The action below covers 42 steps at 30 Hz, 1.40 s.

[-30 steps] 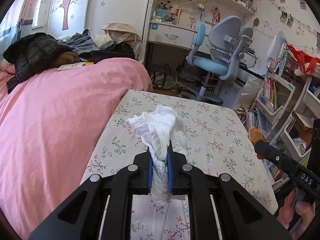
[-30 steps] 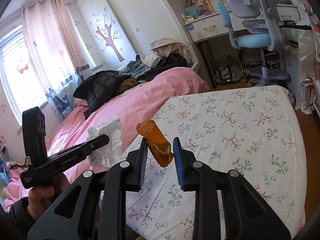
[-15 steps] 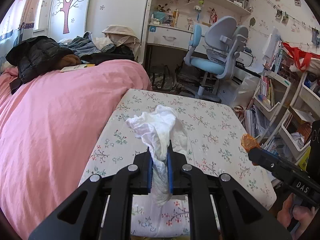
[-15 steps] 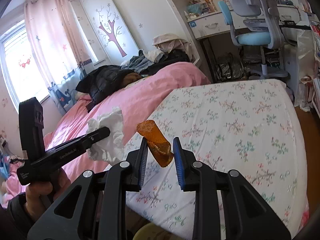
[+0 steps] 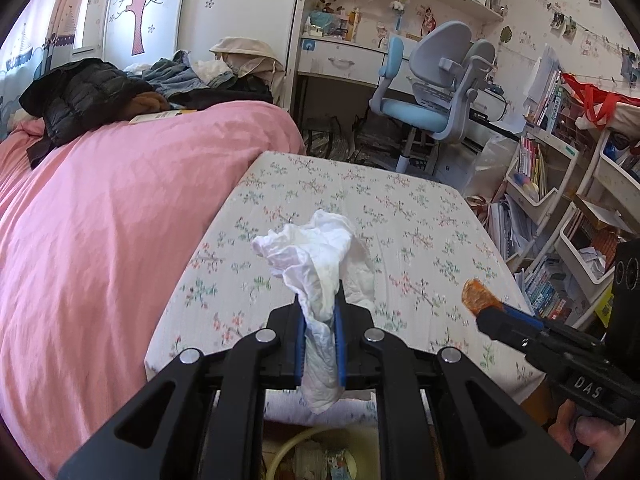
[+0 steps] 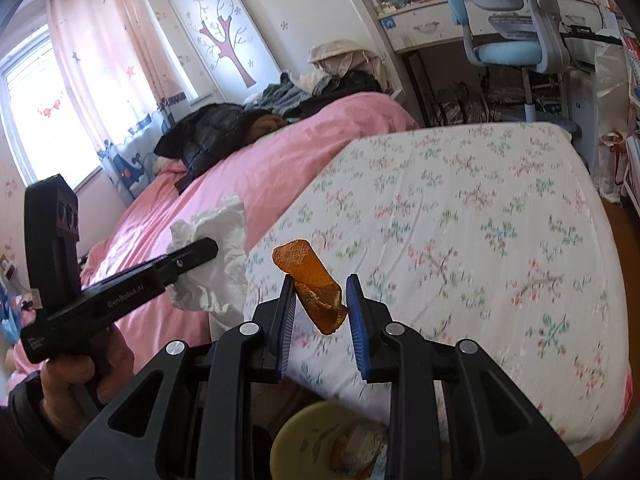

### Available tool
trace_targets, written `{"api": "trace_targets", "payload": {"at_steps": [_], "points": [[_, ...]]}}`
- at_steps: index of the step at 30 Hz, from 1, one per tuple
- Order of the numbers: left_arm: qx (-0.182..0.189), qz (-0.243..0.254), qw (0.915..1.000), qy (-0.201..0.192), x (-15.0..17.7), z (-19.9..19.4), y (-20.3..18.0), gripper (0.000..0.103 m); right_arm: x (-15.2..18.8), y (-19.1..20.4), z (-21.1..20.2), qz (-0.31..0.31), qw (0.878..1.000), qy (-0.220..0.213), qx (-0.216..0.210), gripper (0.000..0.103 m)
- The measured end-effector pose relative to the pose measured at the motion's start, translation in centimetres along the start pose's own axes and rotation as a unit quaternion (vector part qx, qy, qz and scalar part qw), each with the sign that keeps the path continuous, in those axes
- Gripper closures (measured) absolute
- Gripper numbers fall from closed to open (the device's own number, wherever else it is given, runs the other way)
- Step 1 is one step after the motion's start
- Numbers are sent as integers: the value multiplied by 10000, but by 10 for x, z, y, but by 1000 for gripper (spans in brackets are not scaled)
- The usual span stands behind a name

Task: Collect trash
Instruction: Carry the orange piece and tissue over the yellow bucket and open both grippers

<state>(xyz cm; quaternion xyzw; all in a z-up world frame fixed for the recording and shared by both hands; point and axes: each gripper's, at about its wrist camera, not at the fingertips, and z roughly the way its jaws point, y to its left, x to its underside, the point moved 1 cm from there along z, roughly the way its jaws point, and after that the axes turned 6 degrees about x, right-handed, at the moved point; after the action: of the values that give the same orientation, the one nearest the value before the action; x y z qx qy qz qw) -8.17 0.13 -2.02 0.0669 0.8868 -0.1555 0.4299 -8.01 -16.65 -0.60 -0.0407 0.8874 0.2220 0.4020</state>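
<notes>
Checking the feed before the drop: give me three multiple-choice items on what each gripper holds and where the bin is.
1. The yellow bin sits:
A. on the bed
B. below the grippers, past the bed's edge
C. beside the chair

2. The peel in the right gripper is:
A. orange
B. green
C. white

3. The left gripper is:
A. open, empty
B. shut on the white tissue
C. shut on a book

B, bin shows under both grippers; A, its rind is orange; B, pads pinch the tissue.
</notes>
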Motion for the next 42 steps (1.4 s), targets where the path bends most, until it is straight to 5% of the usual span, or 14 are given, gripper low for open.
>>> {"api": "trace_targets", "payload": {"at_steps": [19,42], "points": [[45,-124,9997,196,35,-20,2,91,66,17,-8,18,9980,630,15,79],[40,-164,9989,439,59,-28,-1,91,81,18,-12,79,9968,788,-43,79]]}}
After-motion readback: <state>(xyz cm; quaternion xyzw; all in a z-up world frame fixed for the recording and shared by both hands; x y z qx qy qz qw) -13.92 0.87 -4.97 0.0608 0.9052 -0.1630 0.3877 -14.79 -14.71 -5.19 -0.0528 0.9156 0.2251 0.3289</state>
